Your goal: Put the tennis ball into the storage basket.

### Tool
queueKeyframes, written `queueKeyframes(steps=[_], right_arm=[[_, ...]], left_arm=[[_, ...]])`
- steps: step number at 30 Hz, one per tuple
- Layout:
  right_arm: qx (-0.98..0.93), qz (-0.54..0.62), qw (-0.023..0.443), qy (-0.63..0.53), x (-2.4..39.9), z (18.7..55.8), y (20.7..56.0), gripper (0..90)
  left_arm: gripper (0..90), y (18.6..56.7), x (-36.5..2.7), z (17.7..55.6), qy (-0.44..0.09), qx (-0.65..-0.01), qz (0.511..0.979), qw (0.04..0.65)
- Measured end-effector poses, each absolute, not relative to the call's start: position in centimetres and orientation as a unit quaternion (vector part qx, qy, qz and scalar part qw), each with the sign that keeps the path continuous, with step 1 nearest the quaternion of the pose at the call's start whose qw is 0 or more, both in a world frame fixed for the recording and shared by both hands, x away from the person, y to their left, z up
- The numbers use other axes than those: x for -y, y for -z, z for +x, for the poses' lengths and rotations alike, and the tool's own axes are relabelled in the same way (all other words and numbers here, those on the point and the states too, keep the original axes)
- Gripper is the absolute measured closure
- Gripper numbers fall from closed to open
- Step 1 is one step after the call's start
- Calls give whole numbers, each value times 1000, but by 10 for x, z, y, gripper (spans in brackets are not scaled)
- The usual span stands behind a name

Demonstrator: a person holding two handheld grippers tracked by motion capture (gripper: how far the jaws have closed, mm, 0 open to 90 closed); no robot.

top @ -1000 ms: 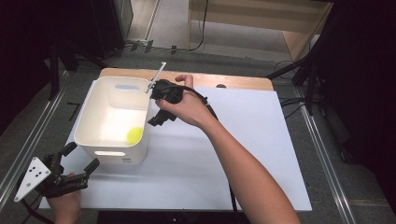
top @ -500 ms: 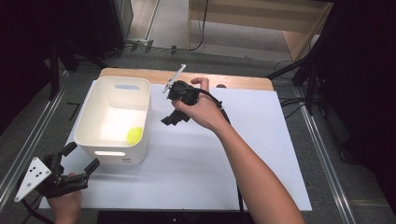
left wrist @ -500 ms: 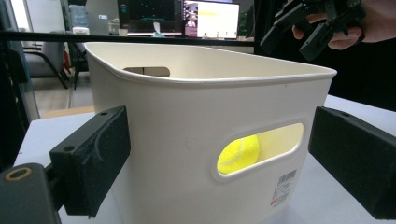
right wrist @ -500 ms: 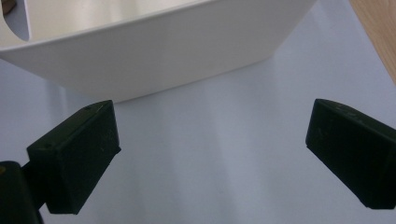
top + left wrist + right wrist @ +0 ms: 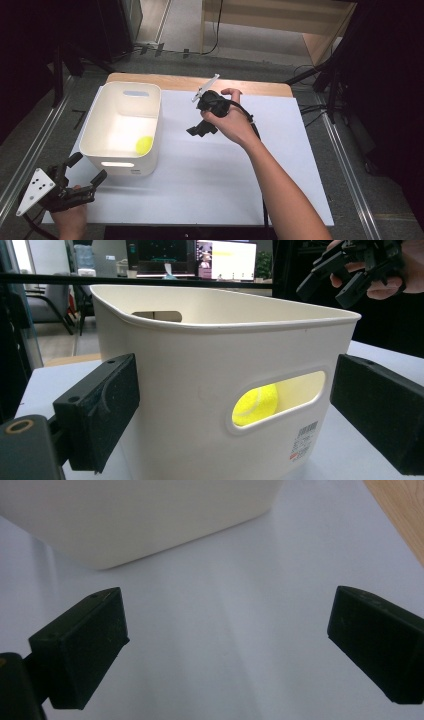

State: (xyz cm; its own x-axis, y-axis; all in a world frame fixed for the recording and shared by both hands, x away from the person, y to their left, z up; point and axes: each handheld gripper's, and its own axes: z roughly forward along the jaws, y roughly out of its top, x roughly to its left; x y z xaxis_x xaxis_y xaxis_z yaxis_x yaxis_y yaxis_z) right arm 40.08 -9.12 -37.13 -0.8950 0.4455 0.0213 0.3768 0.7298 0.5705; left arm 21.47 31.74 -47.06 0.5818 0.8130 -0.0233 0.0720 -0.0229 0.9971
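Nearest me, my left hand-held gripper (image 5: 85, 172) sits jaws apart, just before the white bin (image 5: 150, 95), whose near corner holds the tennis ball (image 5: 144, 145). Farther off, my right hand-held gripper (image 5: 199, 129) hangs empty, jaws apart, right of the bin above the tabletop (image 5: 280, 165).

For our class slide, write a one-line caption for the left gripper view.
Open left gripper faces a white plastic bin holding a yellow tennis ball.

Ball in bin
Yellow-green tennis ball (image 5: 144, 145) rests on the floor of the upright white bin (image 5: 98, 131), near its front right corner, visible through the handle slot (image 5: 277, 399).
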Motion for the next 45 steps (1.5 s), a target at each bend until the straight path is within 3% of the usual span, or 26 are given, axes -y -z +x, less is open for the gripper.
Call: queueKeyframes(steps=[45], right_arm=[[-876,297,86,-369,178,353,409,15]], left_arm=[[58,471,-316,214,-305,-344,647,608]])
